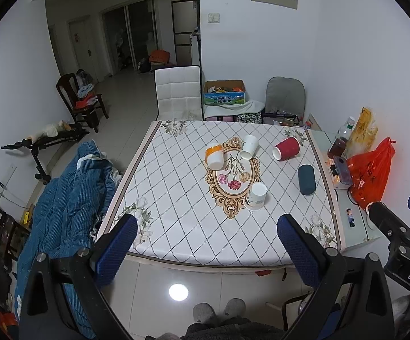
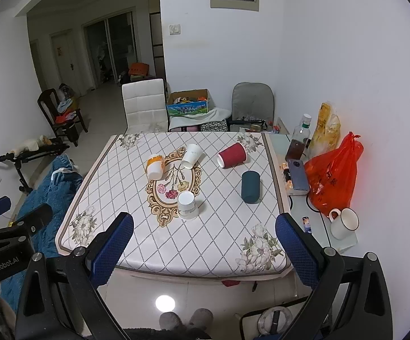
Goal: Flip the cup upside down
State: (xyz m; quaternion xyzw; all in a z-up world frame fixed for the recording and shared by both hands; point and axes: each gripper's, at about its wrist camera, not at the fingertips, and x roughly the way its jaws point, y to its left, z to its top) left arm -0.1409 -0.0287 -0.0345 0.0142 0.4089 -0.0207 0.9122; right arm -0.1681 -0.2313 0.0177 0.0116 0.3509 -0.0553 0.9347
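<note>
Several paper cups lie on the patterned tablecloth (image 1: 176,198). An orange-banded white cup (image 1: 215,157), a white cup (image 1: 249,147), a red cup (image 1: 286,148) and a dark teal cup (image 1: 307,180) lie on their sides. A white cup (image 1: 256,197) stands upside down near the middle. They also show in the right wrist view: orange (image 2: 154,166), white (image 2: 191,156), red (image 2: 232,155), teal (image 2: 250,187), inverted white (image 2: 187,205). My left gripper (image 1: 207,232) and right gripper (image 2: 205,231) are open and empty, held above the table's near edge.
A glass side table (image 2: 318,226) at the right holds a red plastic bag (image 2: 332,175), a bottle (image 2: 299,138), a white mug (image 2: 343,223) and a phone (image 2: 298,174). A white chair (image 2: 145,104) stands behind the table. A blue blanket (image 1: 63,212) lies at the left.
</note>
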